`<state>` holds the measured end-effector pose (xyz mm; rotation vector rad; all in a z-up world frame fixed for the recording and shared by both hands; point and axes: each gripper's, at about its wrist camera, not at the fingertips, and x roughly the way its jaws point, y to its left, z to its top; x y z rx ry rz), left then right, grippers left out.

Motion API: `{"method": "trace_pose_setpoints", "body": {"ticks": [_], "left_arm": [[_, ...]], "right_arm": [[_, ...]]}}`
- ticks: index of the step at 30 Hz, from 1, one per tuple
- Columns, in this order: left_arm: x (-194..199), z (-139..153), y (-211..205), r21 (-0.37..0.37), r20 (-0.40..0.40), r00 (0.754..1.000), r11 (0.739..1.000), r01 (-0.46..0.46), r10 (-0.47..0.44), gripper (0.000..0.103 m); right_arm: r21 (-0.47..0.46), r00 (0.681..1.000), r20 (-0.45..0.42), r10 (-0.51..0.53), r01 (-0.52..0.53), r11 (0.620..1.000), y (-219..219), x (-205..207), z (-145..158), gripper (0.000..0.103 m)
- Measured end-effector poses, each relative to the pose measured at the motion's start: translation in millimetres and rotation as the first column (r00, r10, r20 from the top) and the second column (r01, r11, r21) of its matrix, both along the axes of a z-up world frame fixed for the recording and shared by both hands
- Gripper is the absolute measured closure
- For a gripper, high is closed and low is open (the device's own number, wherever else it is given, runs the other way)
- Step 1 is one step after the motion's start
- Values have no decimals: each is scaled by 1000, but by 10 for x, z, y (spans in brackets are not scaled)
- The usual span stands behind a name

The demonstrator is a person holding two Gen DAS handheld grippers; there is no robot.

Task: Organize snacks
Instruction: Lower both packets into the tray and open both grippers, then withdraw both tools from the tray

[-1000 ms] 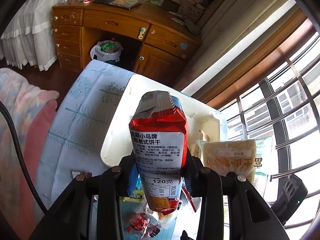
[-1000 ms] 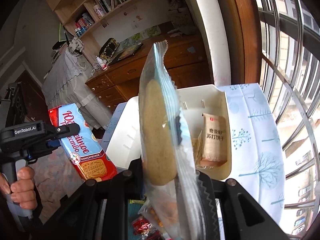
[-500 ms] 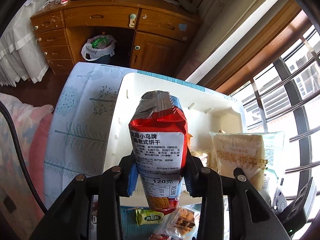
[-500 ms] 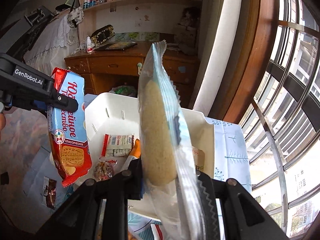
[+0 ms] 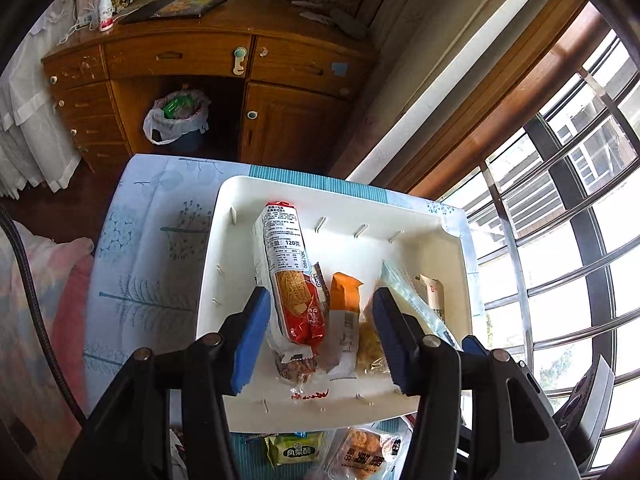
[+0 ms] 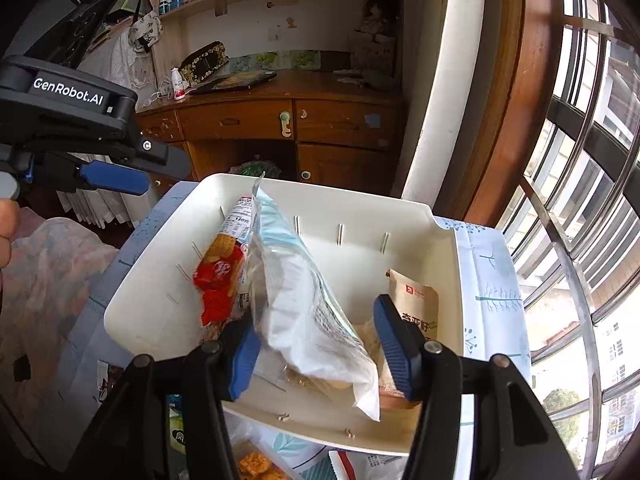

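Both grippers spread and empty over the white bin; loose snack packets lie on the table just outside its near rim, nearest the left gripper, right gripper beside

A white bin with slotted walls sits on the counter and holds the snacks. A red-and-white biscuit pack marked 120 lies lengthwise at its left. Beside it are an orange-topped packet and a tan sachet at the right. A clear cracker bag leans tilted across the middle, over the smaller packets.
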<state>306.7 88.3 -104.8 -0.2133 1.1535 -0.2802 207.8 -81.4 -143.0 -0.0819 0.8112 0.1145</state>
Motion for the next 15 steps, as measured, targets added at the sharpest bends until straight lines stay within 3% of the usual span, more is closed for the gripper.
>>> {"method": "trace_pose_setpoints", "body": {"ticks": [9,15], "left_arm": [[-210,164,166,8,9,999,999,-51,51,50],[-454,270,245,32,11,995,995,-97,96,50]], "right_arm": [[91,999,-13,47,-45,995,42,-126,90,47],[122,997,15,81,-82,989,69,-295,201,38]]}}
